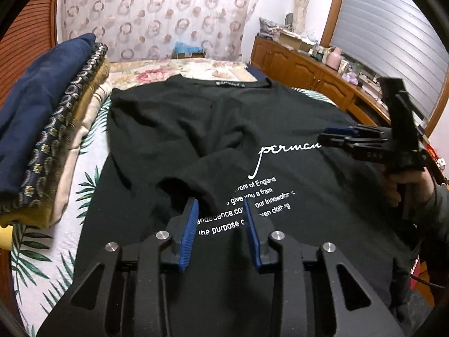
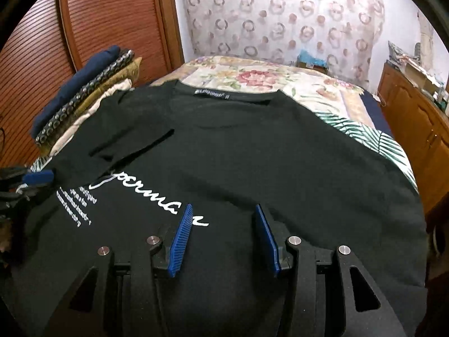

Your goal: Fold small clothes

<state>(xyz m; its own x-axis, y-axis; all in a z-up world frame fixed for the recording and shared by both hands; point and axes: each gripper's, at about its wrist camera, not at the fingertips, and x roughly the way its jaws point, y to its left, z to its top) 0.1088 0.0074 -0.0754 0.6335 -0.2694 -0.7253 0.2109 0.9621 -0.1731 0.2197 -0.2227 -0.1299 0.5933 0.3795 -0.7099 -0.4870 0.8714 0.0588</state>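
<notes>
The black T-shirt (image 2: 238,151) lies flat on the bed (image 2: 252,75), collar at 12 o'clock. The right sleeve (not folded yet) sits at 2 o'clock from the right claw (image 2: 224,238). Both claws wide, holding nothing; left claw (image 1: 220,233) is farther.

One black T-shirt (image 2: 224,151); one stack of four folded garments (image 2: 84,95) at ten o'clock; two grippers: left gripper (image 1: 220,205), right gripper (image 2: 224,210).
</notes>
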